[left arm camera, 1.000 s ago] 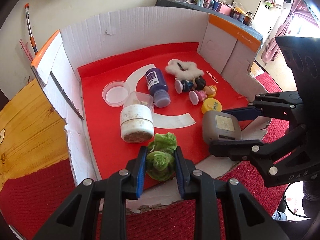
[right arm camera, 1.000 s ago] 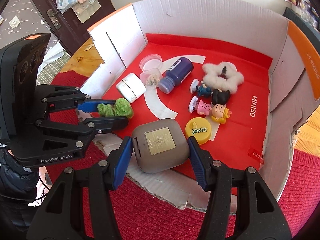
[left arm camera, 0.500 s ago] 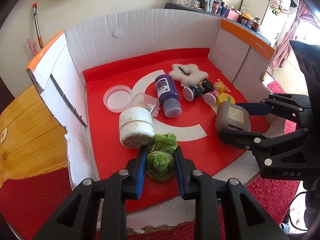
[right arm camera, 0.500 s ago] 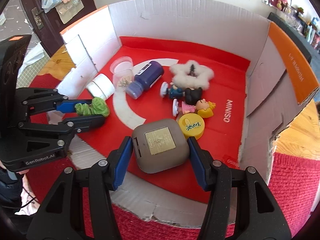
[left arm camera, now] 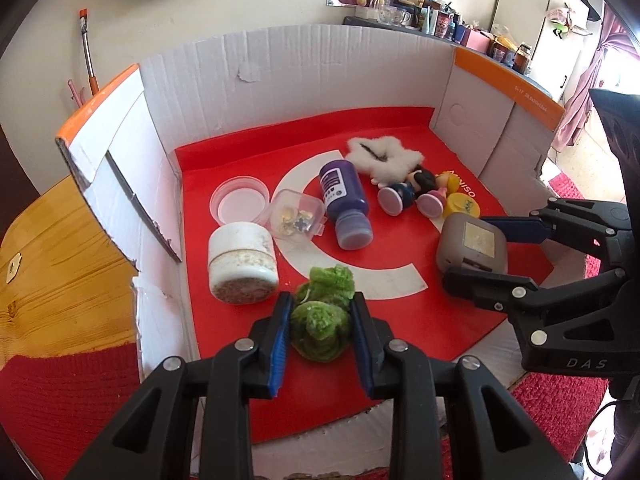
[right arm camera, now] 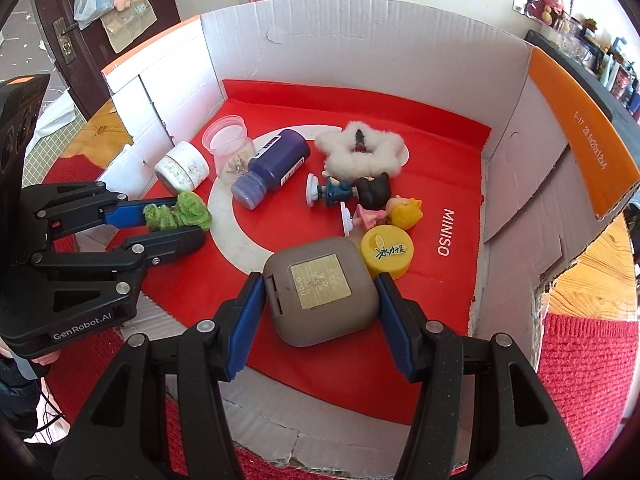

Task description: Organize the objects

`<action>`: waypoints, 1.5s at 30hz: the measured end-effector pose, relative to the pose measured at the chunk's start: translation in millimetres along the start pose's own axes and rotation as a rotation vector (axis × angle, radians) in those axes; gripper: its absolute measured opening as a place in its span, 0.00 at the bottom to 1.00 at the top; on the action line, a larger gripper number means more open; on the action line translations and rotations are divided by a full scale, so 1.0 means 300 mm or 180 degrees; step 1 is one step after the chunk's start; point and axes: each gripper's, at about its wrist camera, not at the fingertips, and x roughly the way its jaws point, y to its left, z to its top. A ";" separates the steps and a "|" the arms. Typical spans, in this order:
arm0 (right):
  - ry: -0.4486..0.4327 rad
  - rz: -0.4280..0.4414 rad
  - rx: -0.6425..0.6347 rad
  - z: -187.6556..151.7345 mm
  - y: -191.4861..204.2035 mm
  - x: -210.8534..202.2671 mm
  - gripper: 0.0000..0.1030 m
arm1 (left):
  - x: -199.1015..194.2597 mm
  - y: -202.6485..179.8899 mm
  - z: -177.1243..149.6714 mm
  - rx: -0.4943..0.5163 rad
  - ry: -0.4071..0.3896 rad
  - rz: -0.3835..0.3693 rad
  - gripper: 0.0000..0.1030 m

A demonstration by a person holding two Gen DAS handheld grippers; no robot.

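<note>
My left gripper (left arm camera: 320, 312) is shut on a fuzzy green toy (left arm camera: 322, 320), held just over the red floor of the cardboard box (left arm camera: 304, 92). It also shows in the right wrist view (right arm camera: 178, 214). My right gripper (right arm camera: 320, 292) is shut on a grey rounded case (right arm camera: 322, 290) with a gold label, inside the box's front right, next to a yellow cap (right arm camera: 387, 252). The case also shows in the left wrist view (left arm camera: 472, 246).
In the box lie a white jar (left arm camera: 242, 264), a clear lid (left arm camera: 240, 202), a small clear box (left arm camera: 296, 218), a purple bottle (left arm camera: 344, 206), a white fluffy star (left arm camera: 384, 156) and two dolls (left arm camera: 416, 194). Wooden table (left arm camera: 52, 272) and red mat (left arm camera: 68, 396) surround it.
Both grippers have moved forward into the box with their objects. The grey case now sits closer to the yellow cap, and the green toy closer to the white jar.
</note>
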 end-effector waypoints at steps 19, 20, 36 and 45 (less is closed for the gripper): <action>-0.0083 0.0070 -0.0002 -0.023 0.000 -0.022 0.54 | -0.015 -0.007 -0.006 -0.0003 -0.0082 0.0012 0.40; -0.0108 0.0071 0.0003 -0.027 0.000 -0.031 0.55 | -0.020 -0.010 -0.008 -0.0002 -0.0097 0.0019 0.42; -0.0499 -0.0037 0.0115 -0.085 0.021 -0.146 0.70 | -0.118 0.009 -0.055 -0.0268 -0.0408 0.0199 0.64; -0.0826 -0.0310 0.0243 -0.133 0.043 -0.212 0.80 | -0.169 0.016 -0.094 -0.0459 -0.0601 0.0286 0.80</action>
